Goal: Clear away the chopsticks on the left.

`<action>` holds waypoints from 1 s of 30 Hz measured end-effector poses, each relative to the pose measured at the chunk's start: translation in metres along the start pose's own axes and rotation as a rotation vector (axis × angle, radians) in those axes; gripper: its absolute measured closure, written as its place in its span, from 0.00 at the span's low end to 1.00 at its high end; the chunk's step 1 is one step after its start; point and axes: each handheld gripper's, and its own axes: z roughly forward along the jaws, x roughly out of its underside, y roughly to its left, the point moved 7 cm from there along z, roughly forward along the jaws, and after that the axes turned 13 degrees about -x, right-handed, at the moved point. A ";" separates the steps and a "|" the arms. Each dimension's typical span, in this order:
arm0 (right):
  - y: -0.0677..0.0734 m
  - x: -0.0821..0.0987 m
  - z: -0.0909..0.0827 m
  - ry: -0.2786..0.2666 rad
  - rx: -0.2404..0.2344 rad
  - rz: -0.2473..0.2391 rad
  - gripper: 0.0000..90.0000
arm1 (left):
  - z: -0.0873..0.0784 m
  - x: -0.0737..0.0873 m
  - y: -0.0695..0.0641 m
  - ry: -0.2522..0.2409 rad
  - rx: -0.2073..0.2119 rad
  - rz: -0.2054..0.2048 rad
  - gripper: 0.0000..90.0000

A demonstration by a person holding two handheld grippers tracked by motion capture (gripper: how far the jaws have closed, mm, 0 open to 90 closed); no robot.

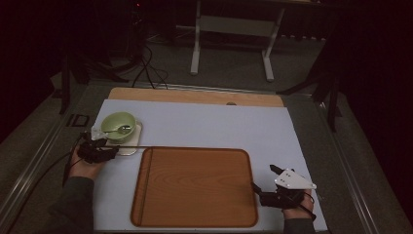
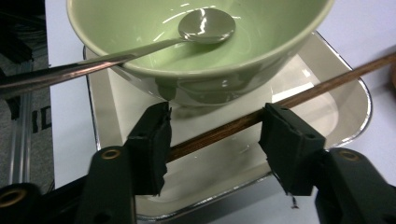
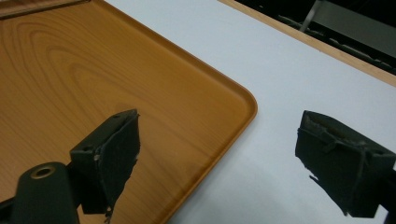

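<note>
A pale green bowl point(image 2: 140, 28) holding a metal spoon point(image 2: 205, 25) stands on a white square plate point(image 2: 322, 98) at the table's left. A thin brown chopstick point(image 2: 215, 133) lies across the plate's near part. My left gripper point(image 2: 215, 140) is low over the plate, and the chopstick runs lengthwise through the gap between its jaws; the pads do not press on it. From above, the left gripper point(image 1: 113, 147) sits just in front of the bowl point(image 1: 118, 125). My right gripper point(image 3: 219, 158) hovers open and empty over the wooden tray's point(image 3: 93, 70) right edge.
The large wooden tray point(image 1: 195, 187) lies in the middle of a white mat point(image 1: 209, 124). The right gripper point(image 1: 263, 177) is at the tray's right rim. The spoon handle point(image 2: 60, 70) sticks out over the bowl's left rim. A table frame point(image 1: 234, 29) and cables lie beyond the far edge.
</note>
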 end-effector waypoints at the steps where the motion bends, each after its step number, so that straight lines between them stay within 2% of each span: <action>1: 0.000 0.000 0.000 0.000 0.000 0.000 0.15 | 0.000 0.000 0.000 0.000 0.000 0.000 0.52; 2: 0.000 0.000 0.000 0.000 0.000 0.000 0.15 | 0.000 0.000 0.000 0.000 0.000 0.000 0.52; 3: 0.000 0.000 0.000 0.000 0.000 0.000 0.15 | -0.002 0.000 -0.002 0.001 -0.004 0.022 0.52; 4: 0.000 0.000 0.000 -0.001 0.000 0.000 0.15 | -0.004 0.001 -0.006 0.001 -0.003 0.045 0.56; 7: 0.000 0.000 0.000 -0.001 0.000 -0.001 0.15 | -0.006 0.000 -0.010 -0.004 0.000 0.074 0.64; 8: 0.000 0.000 0.000 0.000 0.000 0.000 0.15 | -0.006 0.000 -0.010 -0.004 0.000 0.074 0.66; 9: 0.000 0.000 0.000 0.000 0.000 -0.001 0.15 | -0.007 -0.001 -0.013 -0.008 0.000 0.097 0.67; 14: 0.000 0.000 0.000 0.001 -0.001 0.000 0.15 | -0.009 -0.005 -0.023 -0.012 0.016 0.148 0.75; 21: 0.000 0.000 0.001 0.002 -0.006 0.000 0.15 | -0.009 -0.007 -0.029 -0.018 0.029 0.162 0.80; 26: 0.001 0.000 0.001 0.006 -0.009 -0.002 0.15 | -0.009 -0.013 -0.037 -0.002 0.040 0.215 0.87; 30: 0.001 0.000 0.001 0.004 -0.008 0.001 0.15 | -0.007 -0.017 -0.043 0.013 0.049 0.230 0.89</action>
